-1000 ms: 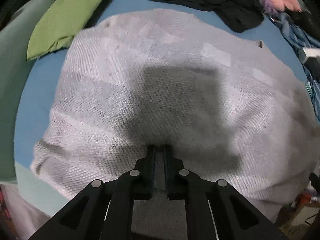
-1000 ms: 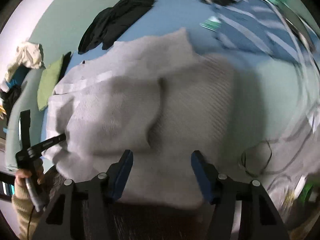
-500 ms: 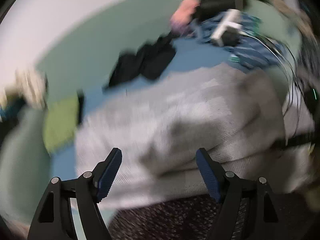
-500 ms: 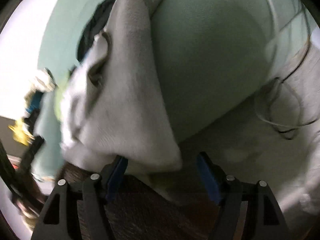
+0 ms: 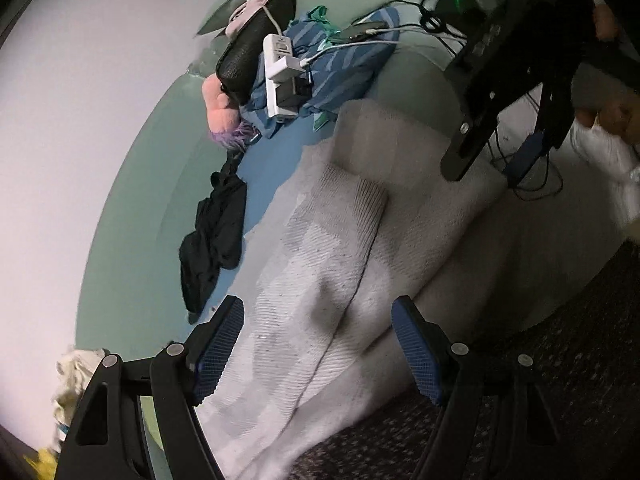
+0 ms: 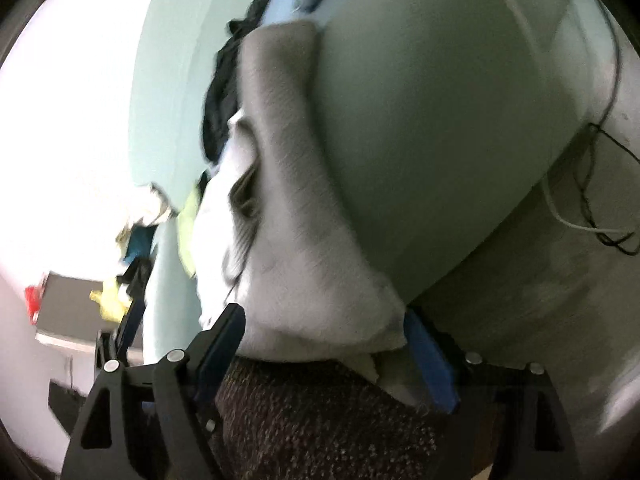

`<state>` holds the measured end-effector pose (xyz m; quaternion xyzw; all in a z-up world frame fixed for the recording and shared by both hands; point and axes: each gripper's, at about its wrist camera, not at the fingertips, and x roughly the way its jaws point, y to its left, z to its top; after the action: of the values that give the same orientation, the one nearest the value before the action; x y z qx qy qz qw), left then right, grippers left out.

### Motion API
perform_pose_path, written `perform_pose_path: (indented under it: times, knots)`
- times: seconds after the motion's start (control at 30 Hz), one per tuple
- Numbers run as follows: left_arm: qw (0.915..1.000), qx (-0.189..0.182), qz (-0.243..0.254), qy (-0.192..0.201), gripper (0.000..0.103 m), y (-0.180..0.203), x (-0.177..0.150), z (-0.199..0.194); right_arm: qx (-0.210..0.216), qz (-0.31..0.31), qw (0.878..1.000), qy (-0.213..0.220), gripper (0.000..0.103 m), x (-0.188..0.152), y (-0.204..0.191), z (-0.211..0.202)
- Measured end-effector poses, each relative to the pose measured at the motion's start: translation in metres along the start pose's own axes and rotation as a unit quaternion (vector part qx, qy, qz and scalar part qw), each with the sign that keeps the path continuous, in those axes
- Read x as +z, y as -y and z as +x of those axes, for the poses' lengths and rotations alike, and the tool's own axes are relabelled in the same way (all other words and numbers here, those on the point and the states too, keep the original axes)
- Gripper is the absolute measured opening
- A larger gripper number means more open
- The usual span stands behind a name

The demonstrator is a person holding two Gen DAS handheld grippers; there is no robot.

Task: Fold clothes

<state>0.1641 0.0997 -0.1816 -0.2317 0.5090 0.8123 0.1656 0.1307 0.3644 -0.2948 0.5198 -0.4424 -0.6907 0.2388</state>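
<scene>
Grey knit garment (image 5: pixel 348 248) lies folded into a long band on the blue bedsheet (image 5: pixel 276 156), one flap doubled over the middle, near end hanging over the mattress edge toward a dark speckled carpet (image 5: pixel 560 360).

Left gripper (image 5: pixel 318 350): jaws wide apart, released, blue pads clear of the cloth; the garment shows between and beyond them but nothing is pinched.

Right gripper (image 6: pixel 324 350): jaws opening; the thick folded end of the garment (image 6: pixel 304 280) sits between the blue pads. Picture is blurred; the right pad is close against the fabric edge, the left pad stands off, so no firm pinch can be read. In the left wrist view this gripper (image 5: pixel 496 156) hangs over the far end of the garment, with a hand (image 5: pixel 616 116) behind it.

Surroundings, left view:
- black clothing (image 5: pixel 216 240) crumpled on the sheet just beside the garment's left edge, apart from it
- pink plush toy (image 5: pixel 224 112) with purple tuft, near the wall
- blue striped fabric (image 5: pixel 344 68) heaped past the garment's far end
- white power strip (image 5: pixel 280 76) with plugs lying on that fabric, white cables trailing right
- black cables (image 5: pixel 536 184) looped on the floor side
- pale crumpled cloth (image 5: pixel 76 376) at lower left

Right view: pale green mattress side (image 6: pixel 432 128) fills the frame, garment draped along its edge
</scene>
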Motion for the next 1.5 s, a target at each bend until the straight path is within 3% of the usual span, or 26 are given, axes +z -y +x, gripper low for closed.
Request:
perform_pose_path:
  times: [0.1,0.13,0.17,0.2,0.27,0.37,0.57,0.6,0.67,0.77,0.87,0.97,1.03,1.07,1.1,1.13,1.17,1.2,1.23,1.3,1.37,1.47,1.5]
  knots:
    - [0.9998,-0.013,-0.013,0.003,0.077,0.007,0.002,-0.004,-0.003,0.028,1.000,0.008,0.082,0.002,0.006,0.009]
    - [0.9997,-0.019,-0.014,0.005,0.077,0.010,0.002,-0.008,0.000,0.037,0.999,0.002,0.071,-0.003,0.007,0.017]
    - [0.9996,-0.024,-0.014,0.010,0.077,0.016,0.002,-0.012,0.007,0.049,0.999,-0.005,0.054,-0.008,0.009,0.024]
    - [0.9995,-0.026,-0.015,0.012,0.077,0.022,0.002,-0.016,0.024,0.068,0.997,-0.011,0.050,-0.009,0.014,0.030]
    - [0.9992,-0.032,-0.013,0.019,0.077,0.035,0.001,-0.024,0.059,0.099,0.993,-0.008,0.031,-0.011,0.017,0.028]
    - [0.9981,-0.052,-0.007,0.030,0.077,0.057,0.003,-0.030,0.049,0.061,0.997,-0.005,0.018,-0.015,-0.008,0.016]
    - [0.9975,0.034,0.029,0.054,0.077,0.078,0.029,-0.021,0.092,-0.006,0.996,0.012,0.017,-0.006,-0.070,-0.007]
    - [0.9975,0.034,0.021,0.058,0.077,0.077,0.034,-0.018,0.094,-0.008,0.995,0.011,0.017,-0.003,-0.077,-0.007]
    - [0.9973,0.035,0.007,0.065,0.077,0.076,0.043,-0.012,0.077,-0.036,0.996,0.011,0.017,0.008,-0.094,-0.004]
    - [0.9946,0.092,-0.002,0.048,0.077,0.076,0.051,0.001,0.067,-0.063,0.996,0.005,0.017,0.019,-0.111,-0.006]
    - [0.9979,0.055,-0.012,0.032,0.077,0.070,0.056,0.014,0.069,-0.067,0.995,-0.004,0.017,0.026,-0.117,-0.001]
    - [0.9953,0.088,0.021,0.036,0.077,0.078,0.063,0.024,0.085,-0.043,0.995,-0.015,0.017,0.029,-0.109,-0.002]
    - [0.9959,0.088,0.012,0.019,0.077,0.075,0.070,0.038,0.076,-0.051,0.996,-0.010,0.017,0.027,-0.105,-0.009]
    - [0.9962,0.086,0.005,0.010,0.070,0.073,0.073,0.045,0.071,-0.055,0.996,-0.008,0.017,0.026,-0.103,-0.012]
    - [0.9981,0.055,-0.022,-0.014,0.028,0.063,0.074,0.055,0.066,-0.059,0.996,-0.006,0.018,0.025,-0.101,-0.016]
    - [0.9974,0.025,-0.055,-0.038,0.019,0.053,0.073,0.062,0.061,-0.063,0.996,-0.003,0.024,0.024,-0.099,-0.019]
    - [0.9878,-0.040,-0.137,-0.062,0.019,0.029,0.069,0.070,0.056,-0.066,0.996,0.002,0.037,0.024,-0.096,-0.024]
    - [0.9668,-0.105,-0.216,-0.086,0.019,0.005,0.065,0.078,0.050,-0.066,0.996,0.017,0.042,0.026,-0.093,-0.033]
    - [0.9361,-0.166,-0.291,-0.107,0.019,-0.018,0.061,0.085,0.045,-0.062,0.997,0.032,0.050,0.028,-0.089,-0.042]
    - [0.8996,-0.205,-0.367,-0.119,0.018,-0.047,0.052,0.090,0.041,-0.039,0.996,0.061,0.052,0.033,-0.075,-0.060]
    - [0.8776,-0.219,-0.413,-0.104,0.018,-0.068,0.044,0.086,0.009,-0.032,0.997,0.076,0.052,0.036,-0.065,-0.069]
    - [0.8438,-0.241,-0.472,-0.084,0.018,-0.091,0.029,0.080,-0.125,-0.084,0.987,0.051,0.052,0.034,-0.065,-0.046]
    - [0.8413,-0.240,-0.479,-0.074,0.018,-0.092,0.025,0.074,-0.158,-0.104,0.981,0.039,0.050,0.032,-0.069,-0.031]
